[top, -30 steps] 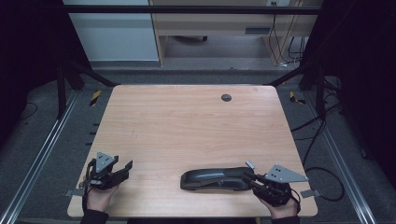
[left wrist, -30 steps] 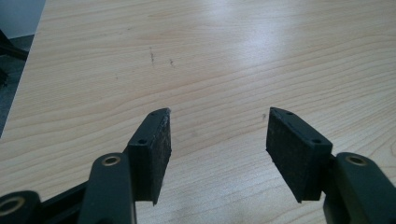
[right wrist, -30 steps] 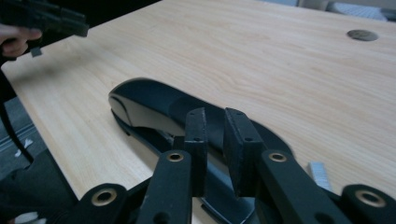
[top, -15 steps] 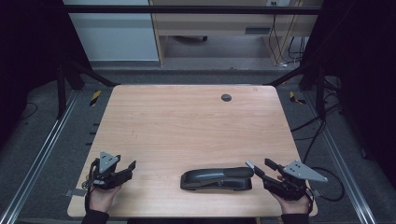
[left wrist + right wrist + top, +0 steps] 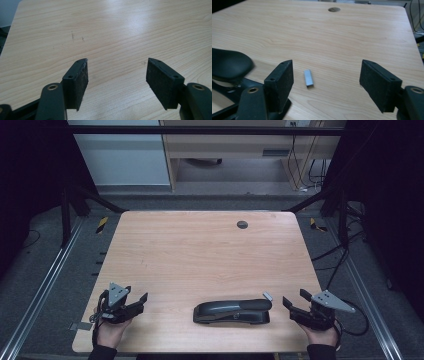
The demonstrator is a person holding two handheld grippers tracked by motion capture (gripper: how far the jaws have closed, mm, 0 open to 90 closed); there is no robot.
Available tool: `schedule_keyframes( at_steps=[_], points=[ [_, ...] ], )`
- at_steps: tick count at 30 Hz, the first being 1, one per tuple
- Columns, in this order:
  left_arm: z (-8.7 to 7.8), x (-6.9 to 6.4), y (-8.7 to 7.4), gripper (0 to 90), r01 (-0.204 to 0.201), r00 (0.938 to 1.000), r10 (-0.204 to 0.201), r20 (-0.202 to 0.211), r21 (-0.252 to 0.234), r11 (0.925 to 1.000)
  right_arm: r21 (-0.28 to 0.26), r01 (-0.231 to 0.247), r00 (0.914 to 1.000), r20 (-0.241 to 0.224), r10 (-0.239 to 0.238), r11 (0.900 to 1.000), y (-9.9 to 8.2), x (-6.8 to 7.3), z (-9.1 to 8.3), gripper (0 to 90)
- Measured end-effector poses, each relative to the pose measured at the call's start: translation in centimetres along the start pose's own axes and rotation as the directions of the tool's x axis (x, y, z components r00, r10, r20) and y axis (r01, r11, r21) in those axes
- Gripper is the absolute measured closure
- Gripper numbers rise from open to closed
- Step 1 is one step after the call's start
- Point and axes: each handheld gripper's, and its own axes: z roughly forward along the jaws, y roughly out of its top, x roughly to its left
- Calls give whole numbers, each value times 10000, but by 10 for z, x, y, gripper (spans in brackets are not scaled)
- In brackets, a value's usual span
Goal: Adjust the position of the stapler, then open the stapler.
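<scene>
At the near edge of the tabletop (image 5: pixel 200 250) we find both claws, each held in a hand. The left claw (image 5: pixel 140 301) sits at the near left corner, close to the left edge, released: in the left gripper view its pads (image 5: pixel 80 82) stand wide apart over bare wood, holding nothing. The left hand (image 5: pixel 109 330) grips it from below the near edge.

The right claw (image 5: pixel 295 301) sits at the near right corner, near the right edge, also released. In the right gripper view its pads (image 5: pixel 378 83) are spread wide, and a small strip of staples (image 5: pixel 308 78) lies flat on the wood between them, touching neither pad. The right hand (image 5: pixel 322 332) holds the claw at the near edge, with its cable looping off the tabletop to the right.

Between the two claws, near the front edge and right of centre, lies a black stapler (image 5: pixel 232 311), its long axis parallel to that edge. Its right end is just beside the right claw but apart from it; the left claw is well apart from its left end.

Beyond the stapler we see open wood across the full width up to the far edge. One round cable grommet (image 5: pixel 242 224) sits near the far edge, right of centre. Past the tabletop are floor rails, cables and a wooden desk (image 5: pixel 235 145).
</scene>
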Motion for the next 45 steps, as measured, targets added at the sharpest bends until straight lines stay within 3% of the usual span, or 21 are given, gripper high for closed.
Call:
schedule_keyframes(
  at_steps=[7, 15, 29, 37, 42, 45],
  points=[
    [-3, -7, 1, 323, -198, 9997, 201, 151, -147, 9997, 658, 143, 9996, 253, -160, 9977, -13, -10, 12, 247],
    [-5, -18, 6, 307, -608, 9978, 617, 241, -344, 9976, 1003, 65, 9986, 513, -117, 9949, -17, -12, 16, 224],
    [-10, -37, 15, 290, -1055, 9928, 1088, 501, -641, 9923, 1343, -127, 9982, 605, 46, 9909, -19, -17, 19, 209],
    [-17, -52, 24, 289, -1304, 9890, 1356, 588, -844, 9879, 1458, -9, 9984, 555, -73, 9893, -19, -16, 20, 215],
    [-21, -65, 32, 296, -1555, 9834, 1636, 789, -1004, 9827, 1501, -11, 9985, 544, -71, 9887, -20, -17, 21, 219],
    [-24, -77, 37, 299, -1972, 9743, 2071, 886, -1085, 9743, 1543, 152, 9980, 579, -244, 9879, -20, -17, 22, 221]
  ],
)
